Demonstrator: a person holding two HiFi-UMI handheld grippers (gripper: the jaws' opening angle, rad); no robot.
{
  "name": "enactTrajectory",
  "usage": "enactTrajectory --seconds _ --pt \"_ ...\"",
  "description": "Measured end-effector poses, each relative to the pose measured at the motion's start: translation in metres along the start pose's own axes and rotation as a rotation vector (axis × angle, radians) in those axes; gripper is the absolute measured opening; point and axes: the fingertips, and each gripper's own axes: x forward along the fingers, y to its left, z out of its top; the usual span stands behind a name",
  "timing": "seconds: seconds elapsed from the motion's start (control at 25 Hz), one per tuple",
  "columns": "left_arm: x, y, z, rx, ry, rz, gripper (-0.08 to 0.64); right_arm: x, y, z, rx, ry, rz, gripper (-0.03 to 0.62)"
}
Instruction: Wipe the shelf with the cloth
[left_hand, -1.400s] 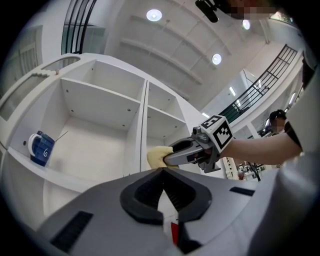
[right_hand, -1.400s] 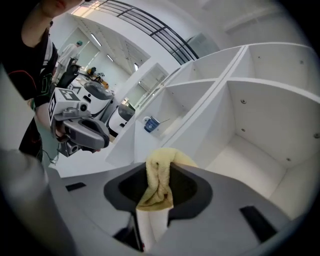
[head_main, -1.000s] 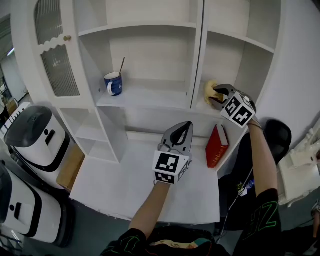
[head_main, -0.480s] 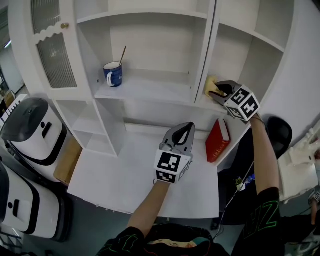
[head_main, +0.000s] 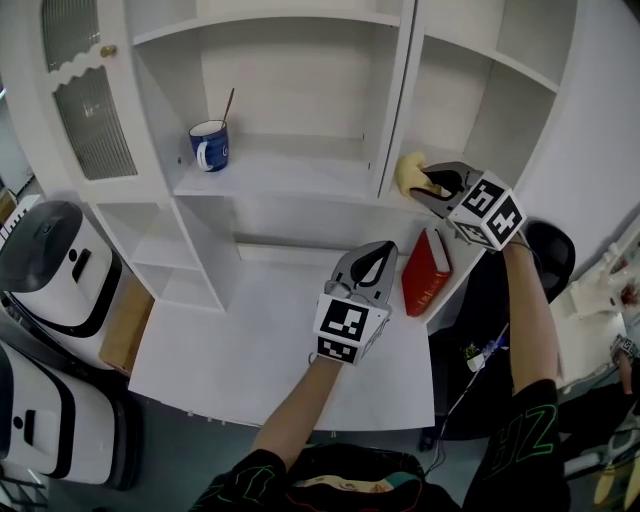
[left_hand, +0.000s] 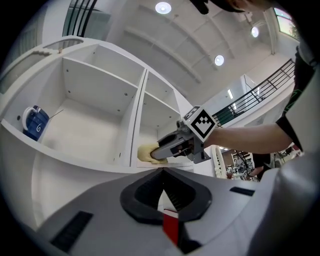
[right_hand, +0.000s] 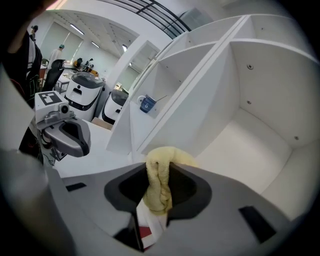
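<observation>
A yellow cloth (head_main: 408, 173) is bunched at the front left of the right-hand shelf (head_main: 405, 205) of the white cabinet. My right gripper (head_main: 428, 186) is shut on the cloth (right_hand: 160, 177), which fills the gap between its jaws. From the left gripper view the cloth (left_hand: 146, 153) rests on the shelf edge under the right gripper (left_hand: 159, 152). My left gripper (head_main: 372, 262) hovers over the white desk (head_main: 250, 345) below, jaws together with nothing in them.
A blue mug (head_main: 208, 146) with a stick in it stands on the left shelf. A red book (head_main: 425, 272) leans at the desk's right edge under the shelf. Two white-and-black machines (head_main: 48, 262) stand on the floor at left. A glass cabinet door (head_main: 82, 95) hangs open.
The right gripper with the cloth has drawn slightly forward and left along the shelf's front edge. The left gripper has stayed over the desk. The head view has shifted a little.
</observation>
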Motion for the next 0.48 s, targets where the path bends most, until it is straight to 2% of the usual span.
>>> enactTrajectory --seconds 0.24,0.48 --pt "-0.012 0.012 -0.003 -0.018 0.003 0.026 0.0 -0.029 0.028 0.001 -0.057 -0.045 -0.044 0.118" --pt "-0.019 0.019 -0.011 -0.032 0.02 0.029 0.0 -0.058 0.064 -0.005 0.11 -0.258 -0.155 0.118"
